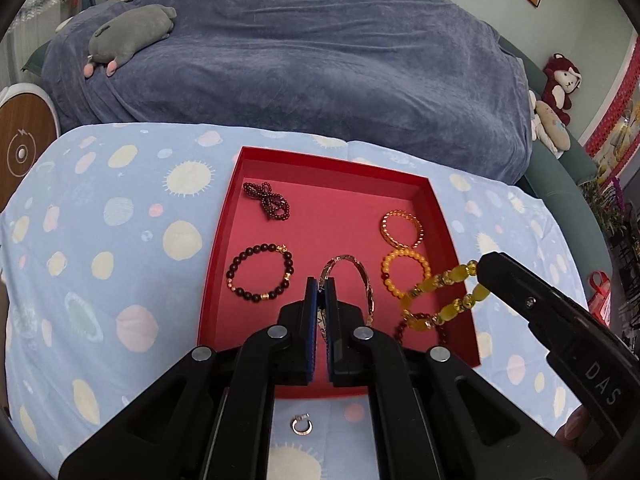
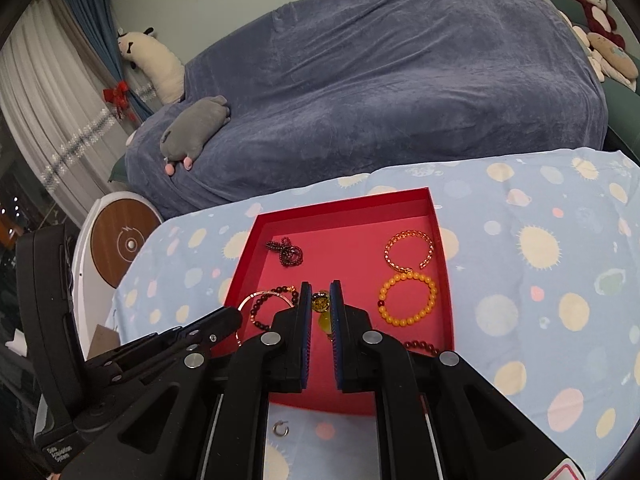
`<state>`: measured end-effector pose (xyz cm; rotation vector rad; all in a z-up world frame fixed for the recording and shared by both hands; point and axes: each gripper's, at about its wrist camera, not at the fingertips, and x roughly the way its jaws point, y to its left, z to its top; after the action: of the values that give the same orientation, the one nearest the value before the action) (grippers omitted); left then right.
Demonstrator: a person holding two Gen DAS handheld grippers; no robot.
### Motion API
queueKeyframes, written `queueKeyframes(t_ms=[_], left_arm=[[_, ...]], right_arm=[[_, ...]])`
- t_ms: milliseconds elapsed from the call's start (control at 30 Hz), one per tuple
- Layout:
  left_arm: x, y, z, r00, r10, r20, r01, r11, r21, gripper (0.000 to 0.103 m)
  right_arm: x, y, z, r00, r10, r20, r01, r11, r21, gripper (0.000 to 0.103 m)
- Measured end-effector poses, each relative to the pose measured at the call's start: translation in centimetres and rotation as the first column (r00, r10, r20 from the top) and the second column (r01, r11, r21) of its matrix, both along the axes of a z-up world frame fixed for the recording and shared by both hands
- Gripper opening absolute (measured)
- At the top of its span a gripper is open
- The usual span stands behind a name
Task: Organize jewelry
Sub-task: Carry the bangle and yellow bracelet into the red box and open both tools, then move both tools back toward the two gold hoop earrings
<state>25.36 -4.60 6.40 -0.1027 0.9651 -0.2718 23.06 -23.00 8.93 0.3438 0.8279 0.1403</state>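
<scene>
Left wrist view: we see the left gripper (image 1: 322, 284) clamped on the near rim of a thin patterned metal bangle (image 1: 362, 286), held over the lower middle of the shallow red cardboard tray (image 1: 224, 240). At the right of the frame, the right gripper (image 1: 480, 270) pinches a bracelet of large yellow glass beads (image 1: 440, 292), which dangles over the tray's lower right corner. In the right wrist view that bracelet (image 2: 321, 312) sits between the closed pads at centre frame. We judge the step to be carrying both pieces into the tray; the next move calls for lowering each onto bare floor, clear of the dark bead bracelet (image 1: 260, 272) and the orange bead bracelet (image 1: 406, 270), then releasing. A small silver ring (image 1: 301, 425) lies outside the tray on the spotted blue cloth (image 1: 100, 240), at lower centre.
</scene>
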Motion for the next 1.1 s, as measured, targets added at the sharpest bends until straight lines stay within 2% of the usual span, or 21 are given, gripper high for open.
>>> queueKeyframes(t_ms=[333, 500, 600, 633, 667, 800, 933, 1100], left_arm=[[2.2, -0.1, -2.2, 0.999, 0.012, -0.032, -0.012, 1.0, 0.018, 0.003], [2.5, 0.8, -2.6, 0.998, 0.041, -0.05, -0.042, 0.999, -0.012, 0.005], [2.2, 1.4, -2.7, 0.997, 0.063, -0.052, -0.064, 0.998, -0.012, 0.024], [2.0, 1.7, -2.7, 0.996, 0.072, -0.049, -0.073, 0.997, -0.009, 0.034], [1.7, 1.9, -2.6, 0.996, 0.078, -0.045, -0.078, 0.997, -0.012, 0.036], [0.6, 2.9, -2.3, 0.995, 0.087, -0.039, -0.088, 0.996, -0.024, 0.037], [-0.8, 3.7, -2.0, 0.995, 0.095, -0.041, -0.096, 0.995, -0.036, 0.037], [-3.8, 4.3, -2.0, 0.994, 0.097, -0.039, -0.099, 0.995, -0.031, 0.047]], right_arm=[[2.7, 1.2, -2.9, 0.999, 0.015, -0.047, -0.016, 1.0, -0.015, 0.009], [3.0, 1.3, -3.1, 0.999, 0.019, -0.039, -0.02, 0.999, -0.031, 0.011], [3.1, 1.2, -2.8, 0.999, 0.017, -0.03, -0.019, 0.999, -0.043, 0.015], [3.0, 1.1, -2.6, 1.0, 0.014, -0.027, -0.015, 0.999, -0.048, 0.015], [2.8, 1.0, -2.5, 1.0, 0.012, -0.025, -0.013, 0.999, -0.05, 0.015], [1.2, 0.2, -2.2, 1.0, -0.007, -0.023, 0.006, 0.999, -0.042, 0.021], [-0.9, -0.4, -2.4, 0.999, -0.021, -0.035, 0.02, 0.999, -0.036, 0.021], [-4.4, -0.4, -3.2, 0.998, -0.023, -0.062, 0.02, 0.999, -0.048, 0.021]])
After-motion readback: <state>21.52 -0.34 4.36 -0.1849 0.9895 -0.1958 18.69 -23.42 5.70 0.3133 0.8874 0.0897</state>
